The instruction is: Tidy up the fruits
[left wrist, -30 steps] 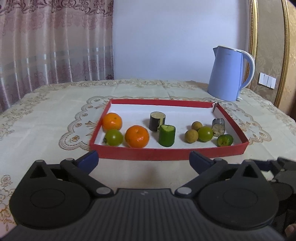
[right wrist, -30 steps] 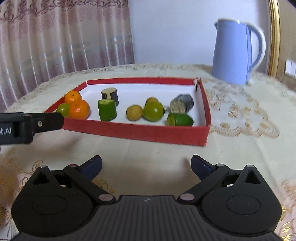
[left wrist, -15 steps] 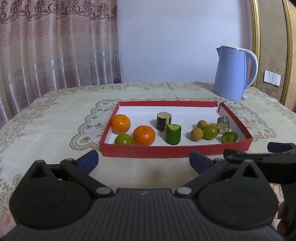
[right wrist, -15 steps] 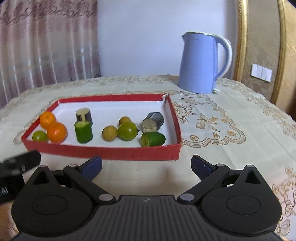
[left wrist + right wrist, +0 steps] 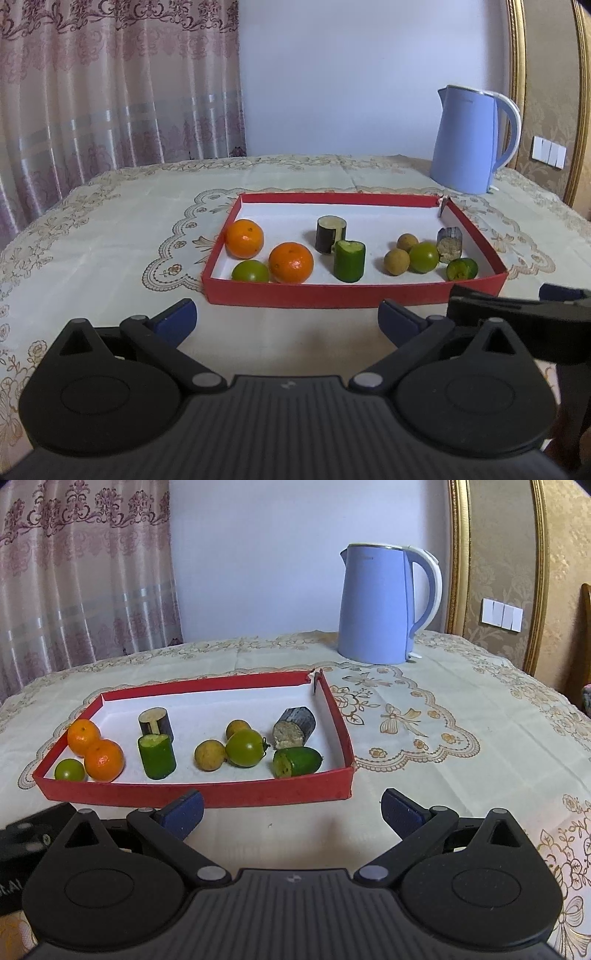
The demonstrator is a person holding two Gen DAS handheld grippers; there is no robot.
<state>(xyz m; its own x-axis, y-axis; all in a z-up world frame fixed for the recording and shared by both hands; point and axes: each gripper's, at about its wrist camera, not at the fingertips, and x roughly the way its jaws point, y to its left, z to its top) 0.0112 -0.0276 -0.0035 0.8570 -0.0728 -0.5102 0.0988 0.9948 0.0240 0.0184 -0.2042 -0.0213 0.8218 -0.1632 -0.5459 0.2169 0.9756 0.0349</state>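
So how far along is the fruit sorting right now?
Looks nearly done: the red tray holds everything in clusters, including the oranges at one end. Nothing is in hand; the left gripper and right gripper are open. Possibly nothing remains.

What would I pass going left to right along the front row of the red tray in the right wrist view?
Small green fruit → orange → upright green cucumber piece → brown round fruit → green tomato → lying green cucumber piece.

Red tray is showing a white floor; two oranges are glowing bright orange beside a green fruit. Pale blue kettle is standing on cream tablecloth with gold floral embroidery. Pink patterned curtain is hanging behind.
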